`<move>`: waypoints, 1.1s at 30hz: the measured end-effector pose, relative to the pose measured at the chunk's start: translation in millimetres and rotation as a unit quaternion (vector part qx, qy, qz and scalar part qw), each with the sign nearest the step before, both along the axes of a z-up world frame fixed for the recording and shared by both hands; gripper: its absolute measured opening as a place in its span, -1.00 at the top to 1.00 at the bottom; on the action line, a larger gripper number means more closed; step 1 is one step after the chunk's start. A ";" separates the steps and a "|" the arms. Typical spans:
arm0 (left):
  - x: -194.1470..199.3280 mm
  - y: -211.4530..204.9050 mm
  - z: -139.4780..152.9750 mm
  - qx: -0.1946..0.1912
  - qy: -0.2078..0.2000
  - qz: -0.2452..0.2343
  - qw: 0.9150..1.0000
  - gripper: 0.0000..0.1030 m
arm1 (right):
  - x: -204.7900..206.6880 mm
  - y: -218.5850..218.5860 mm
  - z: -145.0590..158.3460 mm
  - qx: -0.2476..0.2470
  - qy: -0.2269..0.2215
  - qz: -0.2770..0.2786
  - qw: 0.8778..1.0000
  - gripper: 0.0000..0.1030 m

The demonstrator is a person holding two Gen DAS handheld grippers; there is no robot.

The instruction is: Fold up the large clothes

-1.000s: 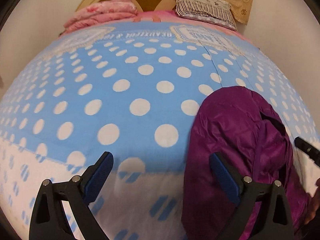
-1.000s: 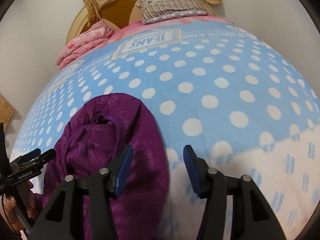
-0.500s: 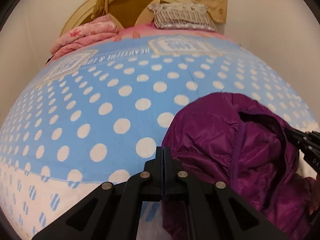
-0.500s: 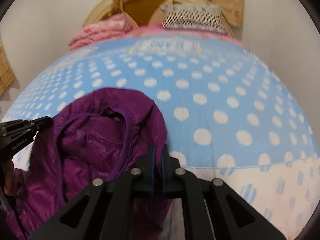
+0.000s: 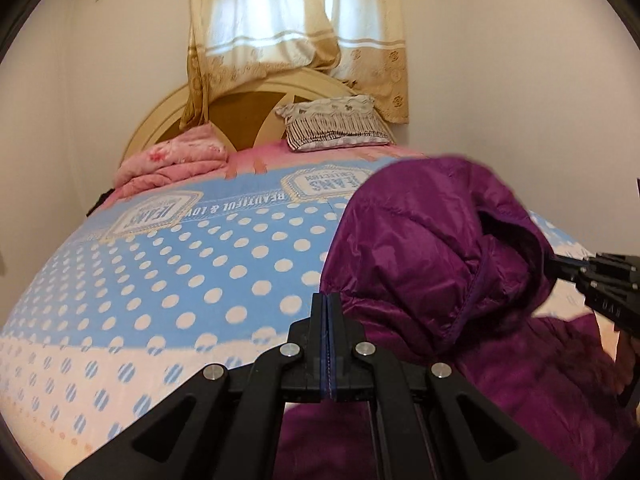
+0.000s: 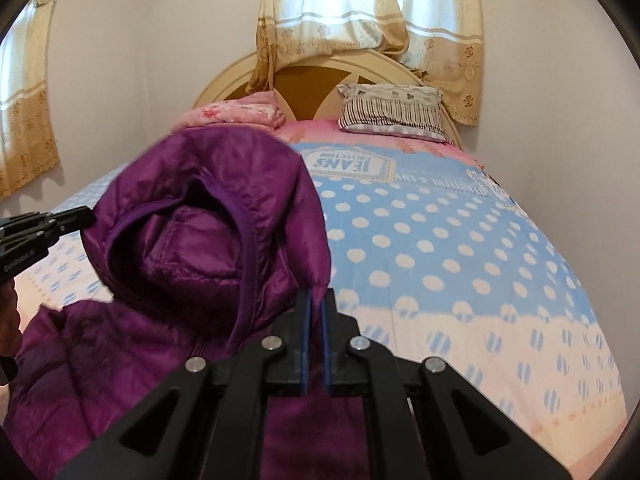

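One purple jacket with one hood. Two grippers: the left and the right, each with two fingers. One bed under one dotted blue cover. At 12 o'clock, one striped pillow, one folded pink quilt at about 11, and one round headboard. Two curtained windows in the right wrist view: one at 12, one at 9.
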State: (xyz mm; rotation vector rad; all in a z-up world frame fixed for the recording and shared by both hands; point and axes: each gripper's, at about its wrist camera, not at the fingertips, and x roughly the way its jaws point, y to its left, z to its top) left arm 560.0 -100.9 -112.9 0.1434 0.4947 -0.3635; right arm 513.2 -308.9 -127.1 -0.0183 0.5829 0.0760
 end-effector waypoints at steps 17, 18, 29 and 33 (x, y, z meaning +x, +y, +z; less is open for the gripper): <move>-129.8 28.6 -48.9 0.033 0.051 -0.038 0.997 0.98 | -109.7 -24.6 -35.1 -0.004 0.067 0.017 0.998 0.65; -128.8 29.0 -48.4 0.038 0.049 -0.031 0.998 0.94 | -110.4 -23.7 -31.1 0.011 0.072 0.022 0.997 0.39; -91.3 9.3 -30.7 -0.036 0.078 0.049 0.995 -0.87 | -86.0 36.8 -32.5 0.089 0.129 0.058 0.986 -0.40; -93.4 -18.7 -49.8 0.004 0.111 0.028 0.993 -0.70 | -79.8 37.2 -48.4 0.113 0.167 0.050 0.978 0.81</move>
